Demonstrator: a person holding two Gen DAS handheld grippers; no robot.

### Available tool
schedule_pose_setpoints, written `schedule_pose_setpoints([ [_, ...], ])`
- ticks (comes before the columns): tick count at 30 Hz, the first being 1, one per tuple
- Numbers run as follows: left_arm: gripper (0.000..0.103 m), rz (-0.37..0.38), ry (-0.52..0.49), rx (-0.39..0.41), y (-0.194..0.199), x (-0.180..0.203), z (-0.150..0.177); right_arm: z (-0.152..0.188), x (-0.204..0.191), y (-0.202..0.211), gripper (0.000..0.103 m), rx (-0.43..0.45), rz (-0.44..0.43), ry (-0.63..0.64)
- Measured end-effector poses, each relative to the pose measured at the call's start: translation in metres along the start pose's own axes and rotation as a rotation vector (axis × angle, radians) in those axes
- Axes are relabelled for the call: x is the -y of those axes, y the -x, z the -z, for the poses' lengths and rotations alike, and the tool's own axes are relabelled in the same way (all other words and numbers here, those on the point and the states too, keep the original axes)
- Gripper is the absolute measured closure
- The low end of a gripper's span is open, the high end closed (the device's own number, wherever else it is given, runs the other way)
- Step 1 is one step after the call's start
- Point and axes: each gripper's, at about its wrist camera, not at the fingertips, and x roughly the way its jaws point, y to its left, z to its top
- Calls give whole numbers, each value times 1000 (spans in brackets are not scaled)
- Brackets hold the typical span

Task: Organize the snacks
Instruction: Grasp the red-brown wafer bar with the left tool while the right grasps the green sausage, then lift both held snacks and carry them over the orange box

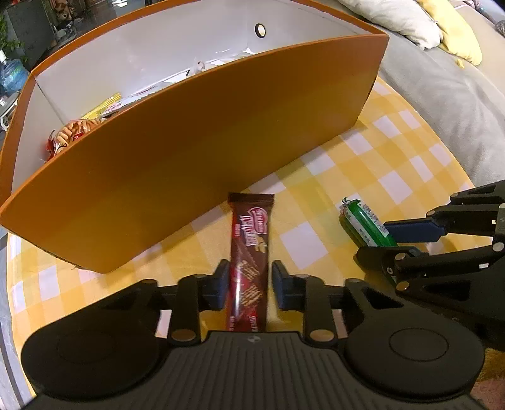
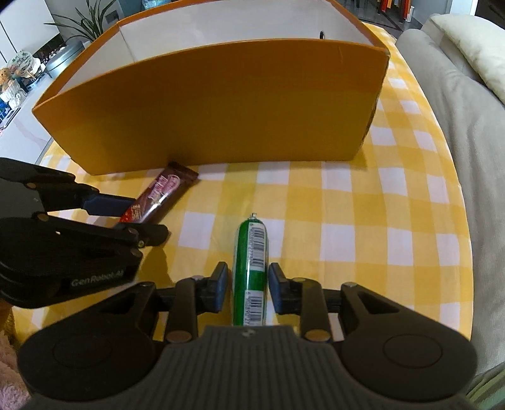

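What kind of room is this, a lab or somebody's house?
Most likely a home living room: a grey sofa with cushions beside a table in a yellow checked tablecloth, and a houseplant behind.

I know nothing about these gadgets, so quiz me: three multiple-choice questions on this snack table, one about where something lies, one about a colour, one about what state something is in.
1. Where does the brown wafer bar lie?
A. Inside the box
B. On the checked cloth, its far end near the orange box
C. On the sofa

2. What colour is the wrapper of the sausage stick?
A. Green
B. Red
C. Blue

3. What is the state of the box?
A. Closed with a lid
B. Tipped on its side
C. Open on top, with snack packets inside

Answers:
1 B: both wrist views show the bar flat on the yellow-and-white cloth in front of the box wall.
2 A: the wrapper is green with a white barcode label.
3 C: the left wrist view looks over the rim at packets inside.
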Motion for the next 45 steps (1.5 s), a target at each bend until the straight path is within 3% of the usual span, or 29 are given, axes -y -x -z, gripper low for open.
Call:
schedule_pose_setpoints([
  [14, 76, -59, 38, -42, -6, 12, -9, 12, -25, 0, 74, 16, 72, 117],
  [18, 76, -88, 26, -1, -5, 17, -4, 15, -29, 1, 77, 21, 78, 123],
  [28, 77, -110, 32, -4, -5, 25, -5, 15, -29, 4, 84, 26, 85, 102],
  [35, 78, -85, 76, 68, 24, 24, -3, 16, -31, 17, 84, 15, 65, 83],
  [45, 78, -78, 127, 224, 83, 15, -8, 5, -28, 59, 84, 116, 65, 25],
])
